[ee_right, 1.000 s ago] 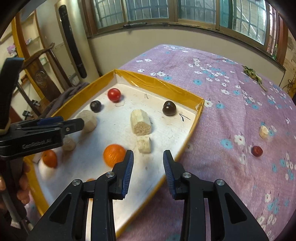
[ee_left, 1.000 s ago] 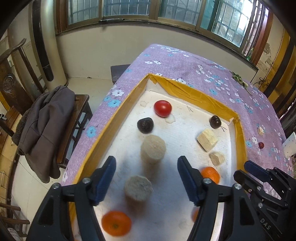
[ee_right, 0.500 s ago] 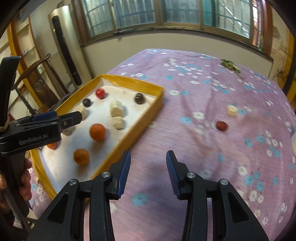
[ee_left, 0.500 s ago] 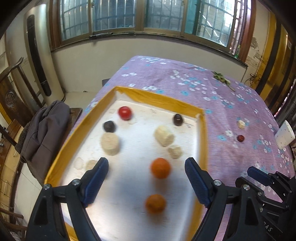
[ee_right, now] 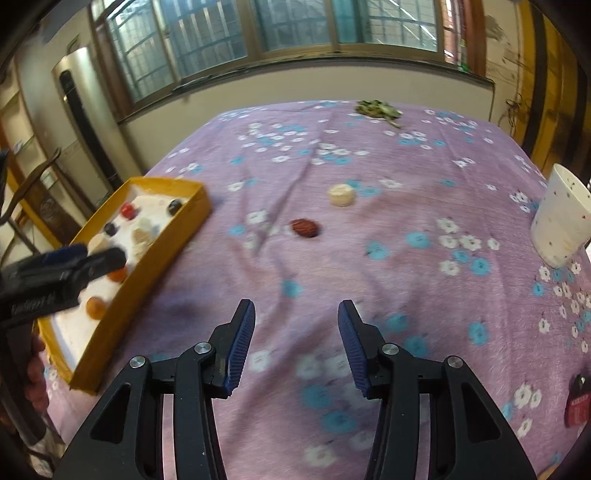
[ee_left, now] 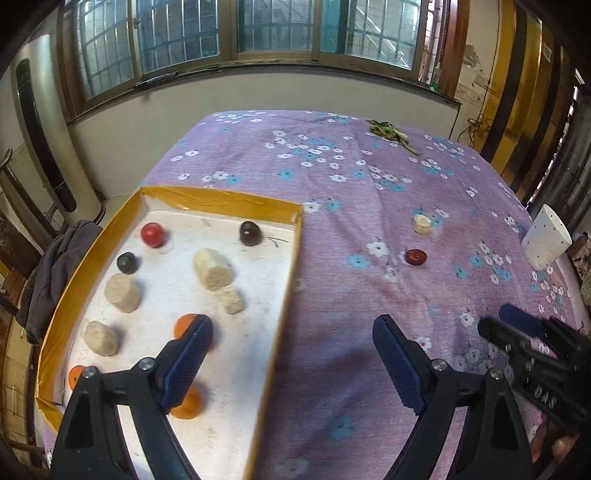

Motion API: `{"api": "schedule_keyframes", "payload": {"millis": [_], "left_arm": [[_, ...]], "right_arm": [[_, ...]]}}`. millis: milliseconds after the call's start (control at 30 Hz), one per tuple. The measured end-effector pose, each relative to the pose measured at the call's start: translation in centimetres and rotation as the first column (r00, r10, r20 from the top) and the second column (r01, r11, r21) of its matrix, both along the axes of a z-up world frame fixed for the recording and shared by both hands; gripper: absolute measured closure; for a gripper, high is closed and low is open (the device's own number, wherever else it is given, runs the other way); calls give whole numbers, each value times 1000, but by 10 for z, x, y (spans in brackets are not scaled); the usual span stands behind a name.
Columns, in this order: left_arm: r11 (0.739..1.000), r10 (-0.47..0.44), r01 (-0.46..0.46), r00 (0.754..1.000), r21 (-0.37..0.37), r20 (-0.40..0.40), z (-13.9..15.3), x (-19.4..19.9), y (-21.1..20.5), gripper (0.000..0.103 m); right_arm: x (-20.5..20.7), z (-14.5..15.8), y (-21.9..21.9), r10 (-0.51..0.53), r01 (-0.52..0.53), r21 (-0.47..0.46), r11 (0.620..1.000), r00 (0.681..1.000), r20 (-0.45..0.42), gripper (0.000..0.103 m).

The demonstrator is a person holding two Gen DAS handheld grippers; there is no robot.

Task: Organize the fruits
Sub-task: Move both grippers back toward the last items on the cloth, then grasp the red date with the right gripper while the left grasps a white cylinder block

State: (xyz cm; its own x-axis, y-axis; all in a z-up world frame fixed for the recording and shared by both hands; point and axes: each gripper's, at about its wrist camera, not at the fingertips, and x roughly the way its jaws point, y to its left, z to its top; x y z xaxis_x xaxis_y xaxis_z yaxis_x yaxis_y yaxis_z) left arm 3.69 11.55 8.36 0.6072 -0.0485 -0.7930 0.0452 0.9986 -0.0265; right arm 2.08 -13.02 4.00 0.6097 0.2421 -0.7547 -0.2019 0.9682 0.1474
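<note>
Both the left gripper and right gripper gape wide and hold nothing above the cloth, the red fruit and pale slice lying loose at twelve o'clock, tray at ten.

Dark-red fruit loose on cloth

Place: home, lived-in room
Worktop: purple floral cloth cover
Windows: barred, w/ wood frames, along far wall
Furniture: wood chair w/ grey jacket draped on it
Appliance: tall floor-standing AC unit in corner
</note>
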Motion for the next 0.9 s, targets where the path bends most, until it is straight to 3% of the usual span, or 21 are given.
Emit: {"api": "schedule_keyframes", "payload": {"millis": [433,500,600,767,900], "left_arm": [[999,25,-24,999,42,-25,0,15,-11,13],[999,29,-28,999,46,-21,0,18,-11,12],[999,29,-28,999,43,-18,1,26,-12,12],[999,0,1,1000,33,-21,-1,49,-30,12],[998,-62,62,998,22,-33,-7,76,-62,12]], "right_arm": [[96,-40,24,134,-134,2,991,990,-50,58],[100,-45,26,144,-144,3,990,988,-51,60],[103,-47,26,151,-151,-5,988,988,-42,73],[101,-45,18,145,-146,-10,989,989,-17,74],[84,-37,-14,101,-101,0,995,995,3,74]]}}
